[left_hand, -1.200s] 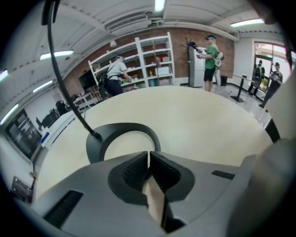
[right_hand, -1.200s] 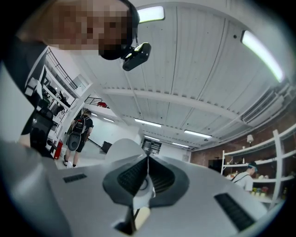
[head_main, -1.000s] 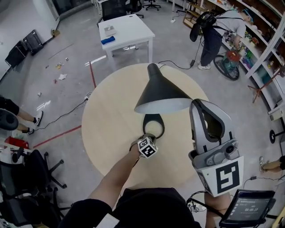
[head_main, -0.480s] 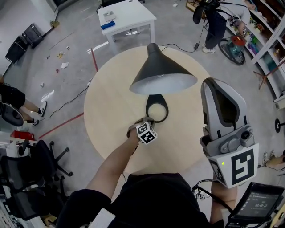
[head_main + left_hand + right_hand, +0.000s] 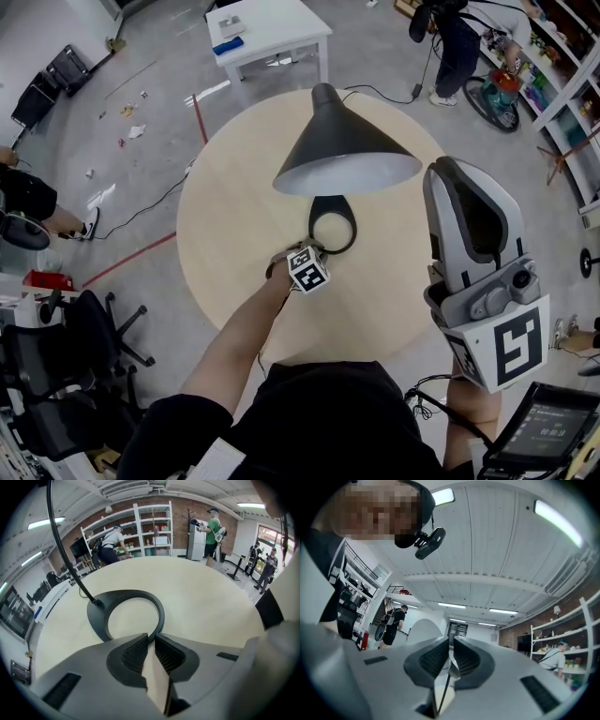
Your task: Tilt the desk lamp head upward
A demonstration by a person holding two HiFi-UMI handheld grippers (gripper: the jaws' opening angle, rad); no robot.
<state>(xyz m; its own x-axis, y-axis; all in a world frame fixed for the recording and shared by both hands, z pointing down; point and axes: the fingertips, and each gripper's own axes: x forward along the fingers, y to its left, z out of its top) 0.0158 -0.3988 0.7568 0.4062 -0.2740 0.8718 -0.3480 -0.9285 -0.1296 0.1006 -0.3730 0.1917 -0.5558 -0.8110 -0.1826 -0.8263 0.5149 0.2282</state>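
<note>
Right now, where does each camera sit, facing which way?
Head view: on the person's head, facing down at black cone-shaded desk lamp on round pale wooden table; forearm, left tongs, right tongs show.
Left gripper view: on left tongs, facing lamp's black ring base; jaws just opening, empty.
Right gripper view: on right tongs, facing white ceiling; shut jaws show.
Shared: first two show that base.

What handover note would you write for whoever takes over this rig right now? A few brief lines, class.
Left gripper: jaws just opened a little, nothing between them, tips by the lamp base on the table.
Right gripper: jaws shut, empty, raised clear of the lamp.
Lamp head: its opening shows from above, so it looks tilted up.
To do: check the tilt, withdraw.
</note>
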